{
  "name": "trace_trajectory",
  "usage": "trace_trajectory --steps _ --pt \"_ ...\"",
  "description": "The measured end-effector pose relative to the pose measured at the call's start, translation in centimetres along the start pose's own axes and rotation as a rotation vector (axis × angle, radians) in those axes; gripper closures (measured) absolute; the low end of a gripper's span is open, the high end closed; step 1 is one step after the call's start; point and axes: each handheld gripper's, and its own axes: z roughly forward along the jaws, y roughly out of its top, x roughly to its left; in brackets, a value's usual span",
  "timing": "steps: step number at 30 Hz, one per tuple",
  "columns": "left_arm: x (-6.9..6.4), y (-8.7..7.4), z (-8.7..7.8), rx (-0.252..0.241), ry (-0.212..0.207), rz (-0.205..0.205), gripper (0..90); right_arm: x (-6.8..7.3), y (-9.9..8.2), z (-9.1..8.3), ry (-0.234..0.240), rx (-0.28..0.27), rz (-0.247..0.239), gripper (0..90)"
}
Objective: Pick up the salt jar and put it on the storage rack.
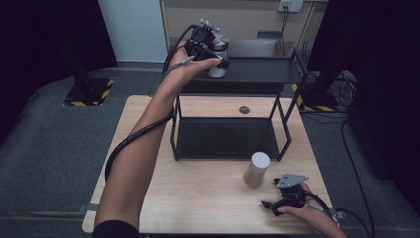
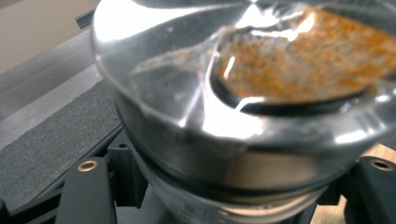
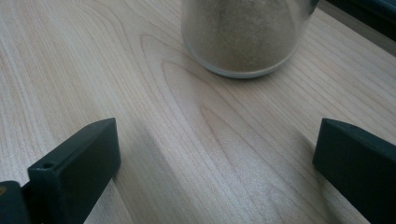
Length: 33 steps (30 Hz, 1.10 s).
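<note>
A glass spice jar (image 1: 218, 60) with a silver lid stands at the left end of the black rack's top shelf (image 1: 260, 70). My left gripper (image 1: 217, 53) is shut on the spice jar. In the left gripper view the spice jar (image 2: 243, 93) looms close, with orange powder under its clear top, and my left gripper (image 2: 233, 189) has a jaw on either side of it. A second jar (image 1: 256, 169), holding beige powder, stands on the wooden table (image 1: 198, 198). My right gripper (image 1: 270, 193) rests just right of this beige jar (image 3: 243, 37). Its jaws stand wide apart around bare wood, so my right gripper (image 3: 215, 168) is open.
The black two-tier rack stands at the back of the table, its lower shelf (image 1: 223, 139) bare. A small dark disc (image 1: 244, 109) lies on the table behind the rack. Grey carpet surrounds the table, with black stands and cables at the sides.
</note>
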Motion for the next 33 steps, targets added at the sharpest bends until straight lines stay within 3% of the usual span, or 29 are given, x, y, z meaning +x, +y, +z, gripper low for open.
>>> trace_trajectory --steps 6,11,21,25,33 --pt "-0.2 -0.4 -0.6 -0.016 0.02 -0.014 11.8 0.0 0.0 0.0 0.0 0.0 0.0 1.6" --pt "-1.1 -0.3 -1.5 -0.017 0.056 0.007 3.9 0.0 0.0 0.0 0.0 0.0 0.0 1.7" --pt "-2.6 -0.6 -3.5 -0.02 0.086 0.08 3.1 0.0 0.0 0.0 -0.001 -0.001 -0.002 1.7" --pt "-3.3 -1.1 -4.7 -0.016 0.091 0.073 3.1 0.0 0.0 0.0 0.0 -0.001 -0.002 1.6" --pt "-5.0 -2.8 -6.8 -0.034 0.082 0.107 3.1 0.0 0.0 0.0 0.001 -0.001 0.001 1.7"
